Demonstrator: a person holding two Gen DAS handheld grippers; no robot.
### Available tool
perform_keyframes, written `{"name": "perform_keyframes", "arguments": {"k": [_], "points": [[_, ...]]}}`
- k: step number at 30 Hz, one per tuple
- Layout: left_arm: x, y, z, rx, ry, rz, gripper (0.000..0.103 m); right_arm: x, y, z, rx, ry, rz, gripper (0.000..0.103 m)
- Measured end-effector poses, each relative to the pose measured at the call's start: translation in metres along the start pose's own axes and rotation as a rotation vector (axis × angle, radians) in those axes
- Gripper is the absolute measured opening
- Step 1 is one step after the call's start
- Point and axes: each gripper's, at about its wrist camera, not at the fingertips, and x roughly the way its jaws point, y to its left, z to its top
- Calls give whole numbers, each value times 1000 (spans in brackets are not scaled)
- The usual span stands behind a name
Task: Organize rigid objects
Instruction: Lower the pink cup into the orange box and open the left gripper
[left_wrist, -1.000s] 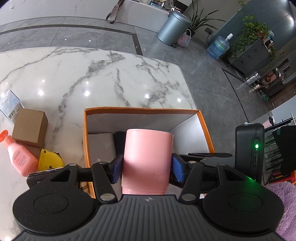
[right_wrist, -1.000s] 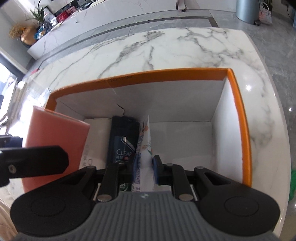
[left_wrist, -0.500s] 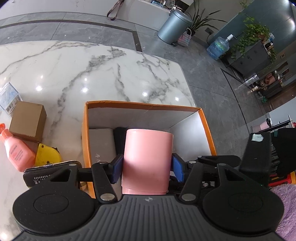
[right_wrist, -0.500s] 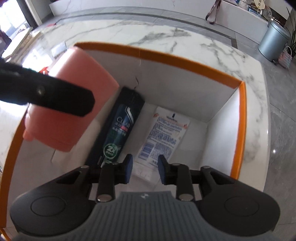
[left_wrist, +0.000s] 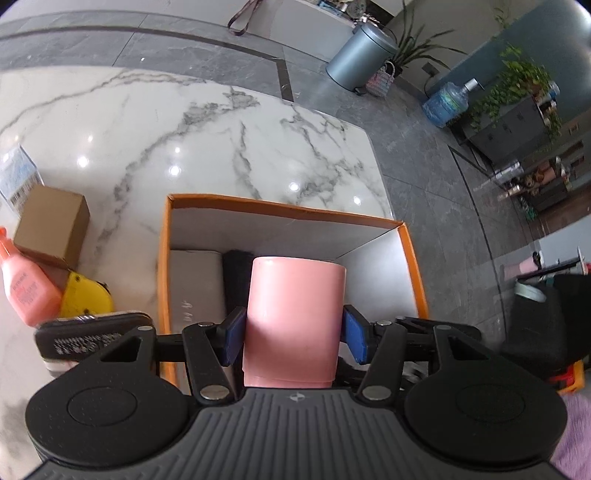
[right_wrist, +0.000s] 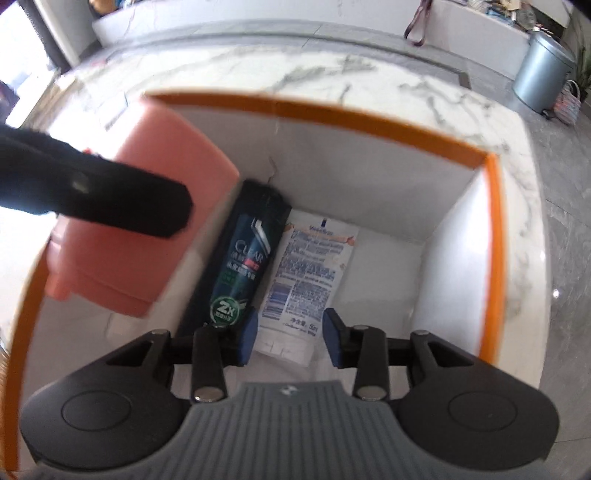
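My left gripper (left_wrist: 293, 334) is shut on a pink cup (left_wrist: 293, 317), held over the near left part of an orange-rimmed box (left_wrist: 280, 206). The right wrist view shows the same pink cup (right_wrist: 147, 236) with a left finger across it. My right gripper (right_wrist: 289, 336) hangs inside the box (right_wrist: 493, 236) and its jaws are opening. A white tube (right_wrist: 308, 273) lies flat on the box floor below and between the pads, free of them. Beside it lies a dark shampoo bottle (right_wrist: 245, 258). A grey flat item (left_wrist: 195, 284) lies at the box's left.
On the marble table (left_wrist: 221, 140) left of the box stand a brown carton (left_wrist: 51, 225), a pink bottle (left_wrist: 26, 288), a yellow tape measure (left_wrist: 83, 295) and a black case (left_wrist: 92, 334). The table's right edge drops to a grey floor with a bin (left_wrist: 360, 55).
The right gripper let go of the white tube, which now lies flat on the box floor, and its jaws have widened. The left gripper still holds the pink cup in place.
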Motion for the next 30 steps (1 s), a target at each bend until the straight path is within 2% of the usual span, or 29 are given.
{"name": "perform_keyframes", "arguments": {"k": [3, 8, 10, 12, 14, 18, 21, 26, 30], "points": [[10, -4, 2, -60, -1, -9, 63, -36, -3, -4, 18, -107, -22, 39], [38, -17, 2, -124, 29, -20, 63, -96, -16, -20, 106, -300, -216, 39], [54, -25, 2, -150, 55, -20, 63, -106, -25, -26, 173, -335, -289, 39], [69, -33, 2, -161, 76, -23, 63, -105, -35, -30, 241, -325, -331, 39], [81, -39, 4, -163, 74, -2, 63, -98, -41, -30, 274, -314, -305, 39], [100, -40, 11, -193, 73, 22, 64, -81, -37, -30, 257, -300, -359, 40], [111, -37, 15, -221, 74, 33, 64, -75, -38, -28, 262, -290, -349, 45], [124, -37, 20, -207, 116, 78, 64, -77, -40, -33, 227, -286, -375, 48], [124, -34, 19, -193, 130, 63, 67, -76, -42, -36, 225, -286, -377, 51]]}}
